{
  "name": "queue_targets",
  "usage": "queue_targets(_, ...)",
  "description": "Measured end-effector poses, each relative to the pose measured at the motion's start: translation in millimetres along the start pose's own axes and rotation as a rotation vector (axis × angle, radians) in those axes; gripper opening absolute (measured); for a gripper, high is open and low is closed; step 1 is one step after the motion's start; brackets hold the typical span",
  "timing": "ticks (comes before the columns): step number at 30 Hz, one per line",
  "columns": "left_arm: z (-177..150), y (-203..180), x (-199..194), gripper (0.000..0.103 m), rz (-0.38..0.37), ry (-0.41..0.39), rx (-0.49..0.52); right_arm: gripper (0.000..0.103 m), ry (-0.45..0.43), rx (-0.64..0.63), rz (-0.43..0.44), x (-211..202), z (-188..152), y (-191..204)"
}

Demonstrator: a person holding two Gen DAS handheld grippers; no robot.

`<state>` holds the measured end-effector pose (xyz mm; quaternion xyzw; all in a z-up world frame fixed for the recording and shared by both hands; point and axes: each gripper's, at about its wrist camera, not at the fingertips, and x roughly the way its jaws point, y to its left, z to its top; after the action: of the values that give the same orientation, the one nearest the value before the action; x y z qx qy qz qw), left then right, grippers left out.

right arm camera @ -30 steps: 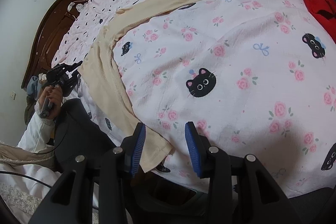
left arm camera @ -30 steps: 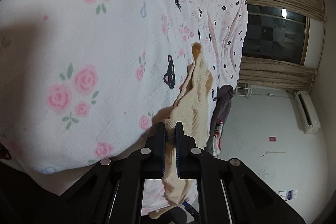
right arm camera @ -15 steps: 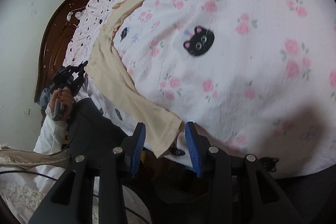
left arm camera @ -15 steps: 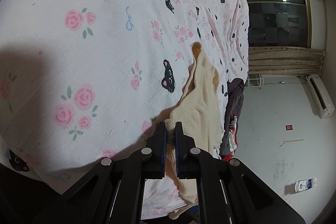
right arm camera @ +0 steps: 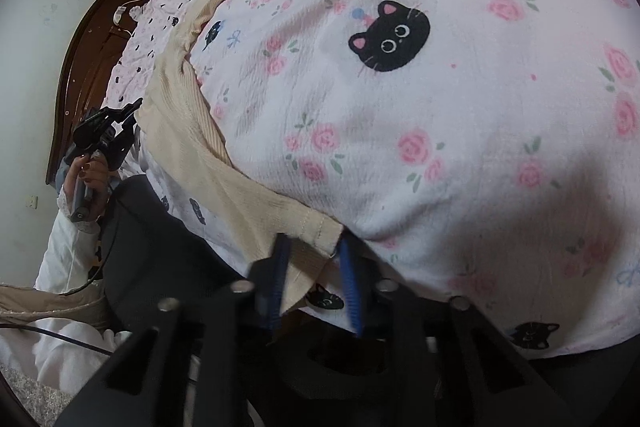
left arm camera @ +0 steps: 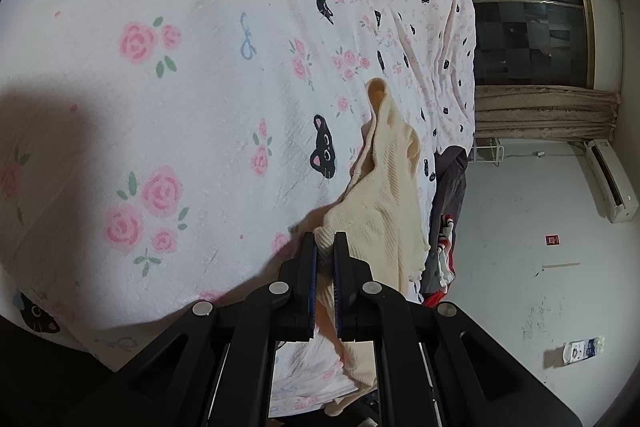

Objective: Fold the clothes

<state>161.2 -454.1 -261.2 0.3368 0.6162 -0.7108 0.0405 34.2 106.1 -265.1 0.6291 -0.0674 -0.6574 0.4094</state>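
The left gripper (left arm camera: pixel 325 247) is clamped on the cream garment (left arm camera: pixel 384 195) at the bed (left arm camera: pixel 180 107) edge. The right gripper (right arm camera: pixel 314 255) has just been closing, the garment's hem (right arm camera: pixel 308 227) between its blurred fingers.

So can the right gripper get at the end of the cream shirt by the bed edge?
Probably yes. The cream shirt ends right between the pads of the right gripper, whose jaws have just been closing, and nothing is in the way. The left gripper pinches another part of it.

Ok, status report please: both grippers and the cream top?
Left gripper shut on cream top. Right gripper just closing, hem corner between jaws, not yet pinched. Way clear.
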Motion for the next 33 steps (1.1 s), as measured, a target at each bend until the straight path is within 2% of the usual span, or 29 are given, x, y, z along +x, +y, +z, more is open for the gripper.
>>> queue_targets(1,0,0,0,0.005,0.001,0.000,0.000,0.002,0.001,0.001,0.007,0,0,0)
queue_targets(7,0,-2,-1,0.005,0.007,-0.002,0.008,0.002,-0.022,-0.006,0.031,-14,0,4)
queue_targets(20,-2,-10,-8,0.005,0.048,-0.024,0.054,0.002,-0.164,-0.063,-0.076,-100,33,4)
queue_targets(33,-7,-24,-17,0.005,0.077,-0.063,0.099,0.002,-0.154,-0.090,-0.151,-94,78,-1)
